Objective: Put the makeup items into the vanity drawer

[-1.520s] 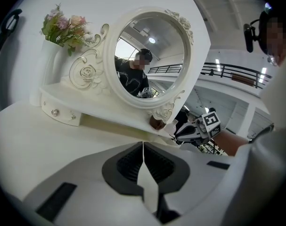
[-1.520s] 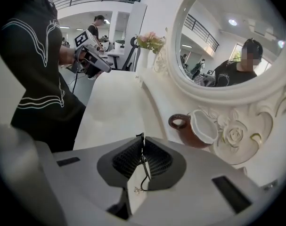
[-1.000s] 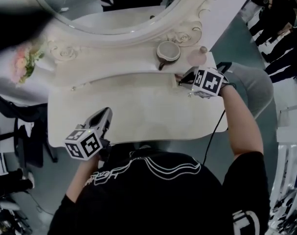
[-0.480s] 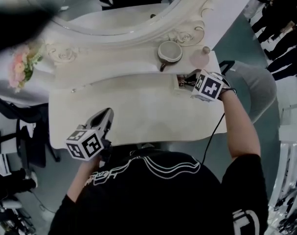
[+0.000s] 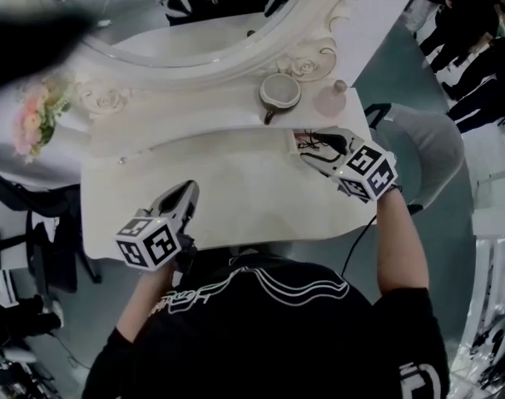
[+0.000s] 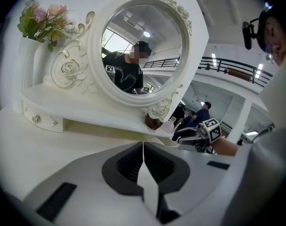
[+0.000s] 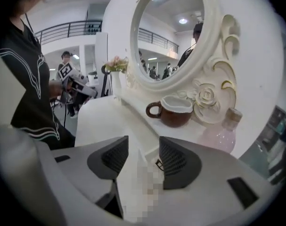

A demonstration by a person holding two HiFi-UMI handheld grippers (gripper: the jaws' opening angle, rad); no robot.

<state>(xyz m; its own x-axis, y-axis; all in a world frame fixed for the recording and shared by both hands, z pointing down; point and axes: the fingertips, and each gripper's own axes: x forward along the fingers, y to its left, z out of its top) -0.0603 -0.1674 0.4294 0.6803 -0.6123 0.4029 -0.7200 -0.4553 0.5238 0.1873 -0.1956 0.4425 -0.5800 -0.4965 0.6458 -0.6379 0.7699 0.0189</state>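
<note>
Pink flowers (image 5: 29,110) far left, left gripper (image 5: 187,193) clamped shut on nothing near the vanity (image 5: 244,194) front edge, brown cup (image 5: 280,91) on the shelf, right gripper (image 5: 309,144) jaws opening, white makeup item (image 7: 132,171) loose between them at the little drawer (image 5: 295,140), pink bottle (image 5: 331,98) just behind.

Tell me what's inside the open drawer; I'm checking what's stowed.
A thin dark item shows in the drawer; its kind is unclear. The right gripper, jaws opening, nothing gripped, covers the rest.
</note>
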